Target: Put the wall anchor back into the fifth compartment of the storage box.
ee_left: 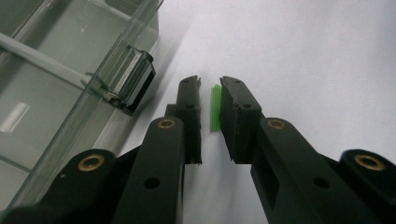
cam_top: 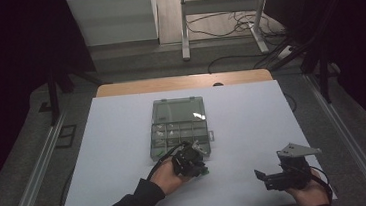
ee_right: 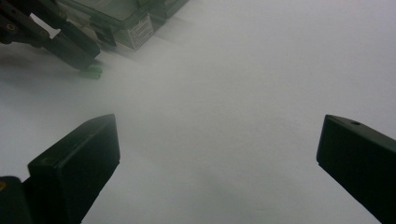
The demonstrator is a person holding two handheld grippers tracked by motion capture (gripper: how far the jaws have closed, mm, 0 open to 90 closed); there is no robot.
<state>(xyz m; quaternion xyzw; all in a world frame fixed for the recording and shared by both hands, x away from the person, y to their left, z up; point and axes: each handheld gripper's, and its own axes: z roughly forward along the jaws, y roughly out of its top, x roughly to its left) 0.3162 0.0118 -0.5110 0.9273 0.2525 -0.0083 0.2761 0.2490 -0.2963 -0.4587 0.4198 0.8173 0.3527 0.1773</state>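
A small green ribbed piece (ee_left: 215,107) lies on the white tabletop (cam_top: 253,122) just in front of a clear compartment box (cam_top: 178,114). My left gripper (ee_left: 210,80) points down over the piece, its jaws nearly together with the piece between them. The piece rests against the right pad, and a thin strip of table shows between it and the left pad. From above, the left gripper (cam_top: 201,168) sits at the box's near right corner. My right gripper (cam_top: 264,180) rests low near the front edge, off to the right, and in its own view the right gripper (ee_right: 217,154) stands wide open with nothing between its jaws.
The box (ee_left: 56,93) stands open, its lid tipped back and several small compartments in its tray. Its latch (ee_left: 133,79) juts out close to the left jaw. In the right gripper view, the box's corner (ee_right: 121,14) and the green piece (ee_right: 93,71) show at the upper left.
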